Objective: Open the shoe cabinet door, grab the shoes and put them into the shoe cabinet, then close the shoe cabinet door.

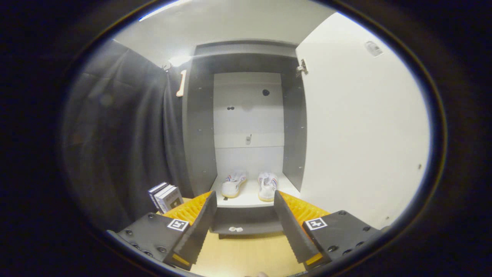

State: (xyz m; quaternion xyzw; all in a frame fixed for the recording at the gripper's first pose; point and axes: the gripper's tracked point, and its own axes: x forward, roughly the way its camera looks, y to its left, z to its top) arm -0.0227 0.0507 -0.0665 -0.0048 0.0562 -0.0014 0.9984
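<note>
The tongs (244, 200) are spread wide and hold nothing, in front of the cabinet (200, 130). Its door (361, 130) stands open to the right. Two shoes (250, 184) lie side by side on the bottom shelf (248, 200), beyond the fingertips. Some books (166, 197) stand left of the cabinet.

Tongs (245, 202) w/ screws, square markers

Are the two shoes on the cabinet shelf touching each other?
Apart. The gripper view shows bare shelf between the left shoe and the right shoe. The gripper is open, its fingers holding nothing.
</note>
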